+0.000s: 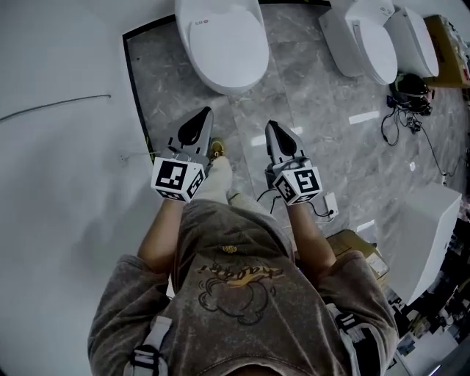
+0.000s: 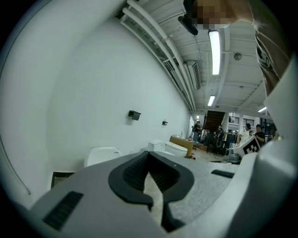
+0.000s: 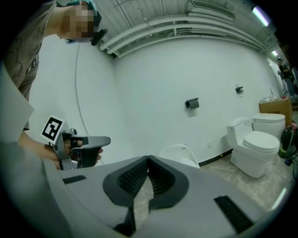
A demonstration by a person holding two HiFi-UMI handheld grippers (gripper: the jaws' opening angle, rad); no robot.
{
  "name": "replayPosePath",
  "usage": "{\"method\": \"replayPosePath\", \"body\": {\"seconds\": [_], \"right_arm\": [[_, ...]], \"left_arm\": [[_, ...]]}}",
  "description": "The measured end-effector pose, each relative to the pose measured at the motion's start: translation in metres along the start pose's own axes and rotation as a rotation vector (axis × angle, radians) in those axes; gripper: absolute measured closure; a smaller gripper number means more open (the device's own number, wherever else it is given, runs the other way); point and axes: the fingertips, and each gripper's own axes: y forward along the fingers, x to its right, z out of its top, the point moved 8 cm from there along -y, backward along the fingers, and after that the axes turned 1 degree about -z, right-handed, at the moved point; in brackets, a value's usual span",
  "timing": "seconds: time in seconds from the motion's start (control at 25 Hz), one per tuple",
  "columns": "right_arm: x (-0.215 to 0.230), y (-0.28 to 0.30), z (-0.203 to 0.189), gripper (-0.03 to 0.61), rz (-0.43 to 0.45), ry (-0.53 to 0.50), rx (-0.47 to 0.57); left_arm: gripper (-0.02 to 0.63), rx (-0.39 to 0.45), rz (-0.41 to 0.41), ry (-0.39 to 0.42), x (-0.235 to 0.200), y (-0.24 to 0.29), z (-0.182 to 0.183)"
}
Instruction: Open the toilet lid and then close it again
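A white toilet (image 1: 192, 22), its lid (image 1: 228, 51) down, stands at top centre on the grey marble floor (image 1: 323, 117), while mid-frame below it the left tool (image 1: 205, 116) and right tool (image 1: 271, 128), both pinched closed on nothing, hang side by side.

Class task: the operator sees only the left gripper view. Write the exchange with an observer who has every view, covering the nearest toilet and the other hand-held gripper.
Operator: Is that nearest toilet shut?
Observer: Yes. The head view shows its toilet lid lying flat, closed.
Operator: Does my other hand hold anything?
Observer: No. Its own view shows the right hand-held gripper with jaws together and nothing between them.
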Motion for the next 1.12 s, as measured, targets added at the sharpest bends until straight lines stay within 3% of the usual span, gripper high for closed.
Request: {"method": "replayPosePath", "body": {"seconds": [0.24, 0.56, 0.76, 1.12], "right_arm": [[0.047, 0.088, -0.064, 0.552, -0.004, -0.01, -0.067], [0.104, 0.168, -0.199, 0.552, -0.04, 0.046, -0.143], [0.132, 0.205, -0.276, 0.552, -0.005, 0.048, -0.186], [0.164, 0.24, -0.342, 0.552, 0.004, 0.053, -0.243]], "left_arm": [[0.604, -0.062, -0.039, -0.025, -0.064, 0.082, -0.068], [0.604, -0.145, -0.059, -0.007, -0.124, 0.154, -0.215], [0.604, -0.178, -0.059, -0.039, -0.145, 0.181, -0.303], [0.604, -0.236, -0.049, -0.064, -0.175, 0.222, -0.393]]}}
